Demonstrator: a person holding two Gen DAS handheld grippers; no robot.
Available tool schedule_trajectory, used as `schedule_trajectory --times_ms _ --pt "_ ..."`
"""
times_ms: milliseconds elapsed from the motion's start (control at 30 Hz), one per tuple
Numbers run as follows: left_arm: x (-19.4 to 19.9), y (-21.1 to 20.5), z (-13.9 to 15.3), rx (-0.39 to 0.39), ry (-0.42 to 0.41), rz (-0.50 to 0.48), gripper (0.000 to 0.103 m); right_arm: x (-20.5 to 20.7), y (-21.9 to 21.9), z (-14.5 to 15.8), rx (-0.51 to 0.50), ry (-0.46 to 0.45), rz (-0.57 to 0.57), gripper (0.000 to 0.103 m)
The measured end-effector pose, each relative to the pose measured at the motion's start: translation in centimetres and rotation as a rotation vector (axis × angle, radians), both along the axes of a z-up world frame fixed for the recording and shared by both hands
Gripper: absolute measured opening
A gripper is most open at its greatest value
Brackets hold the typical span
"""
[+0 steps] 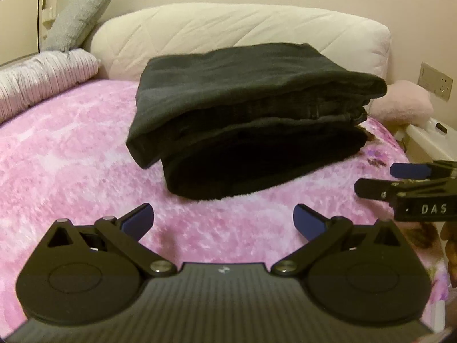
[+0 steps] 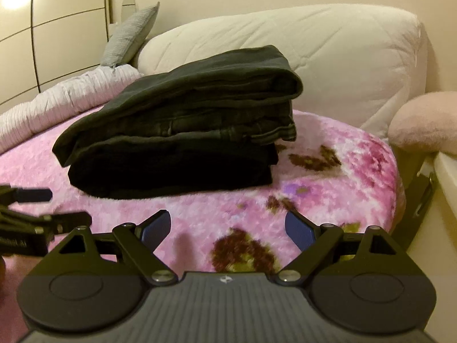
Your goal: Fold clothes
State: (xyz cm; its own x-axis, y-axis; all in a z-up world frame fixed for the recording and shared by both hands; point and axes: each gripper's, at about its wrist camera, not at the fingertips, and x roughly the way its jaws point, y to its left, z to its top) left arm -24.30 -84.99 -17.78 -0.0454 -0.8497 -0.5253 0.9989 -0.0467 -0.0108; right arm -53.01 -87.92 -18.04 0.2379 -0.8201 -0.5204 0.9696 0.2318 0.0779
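A dark grey-black pair of trousers (image 1: 245,120) lies folded into a thick stack on the pink fluffy blanket (image 1: 71,157). In the right wrist view the same folded stack (image 2: 182,131) sits left of centre, its layered edges facing me. My left gripper (image 1: 222,220) hovers just short of the stack, open, with nothing between its blue pads. My right gripper (image 2: 228,225) is also open and empty, a little back from the stack. The right gripper (image 1: 380,180) shows at the right edge of the left wrist view, and the left gripper (image 2: 48,205) at the left edge of the right wrist view.
A large white quilted pillow (image 1: 237,31) lies behind the stack. A grey cushion (image 1: 82,17) and a pale ribbed bolster (image 1: 42,77) sit at the back left. A pink plush cushion (image 2: 425,123) and a white bedside surface (image 2: 448,177) are at the right, past the bed's edge.
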Motion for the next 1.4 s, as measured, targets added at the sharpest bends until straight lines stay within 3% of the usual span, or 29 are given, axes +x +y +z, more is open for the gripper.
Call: schedule_trajectory --times_ms 200,400,633,833,1400 --pt "-0.5 1.7 0.8 -0.037 -0.044 -0.035 0.102 0.2 1.9 0.5 -0.027 -0.032 -0.007 0.089" --pt "-0.2 2.4 0.9 -0.039 -0.045 -0.01 0.102 1.0 3.3 1.1 -0.021 -0.015 -0.002 0.089" --pt "0.6 3.5 1.6 0.002 -0.057 0.033 0.102 1.8 5.0 3.6 -0.008 0.026 -0.018 0.089" --pt "1.8 5.0 2.5 0.039 0.01 0.084 0.102 3.1 6.2 5.2 -0.003 0.07 -0.01 0.089" --pt "-1.9 9.9 5.8 0.018 -0.047 0.111 0.102 3.4 11.2 8.1 0.038 0.09 -0.033 0.089"
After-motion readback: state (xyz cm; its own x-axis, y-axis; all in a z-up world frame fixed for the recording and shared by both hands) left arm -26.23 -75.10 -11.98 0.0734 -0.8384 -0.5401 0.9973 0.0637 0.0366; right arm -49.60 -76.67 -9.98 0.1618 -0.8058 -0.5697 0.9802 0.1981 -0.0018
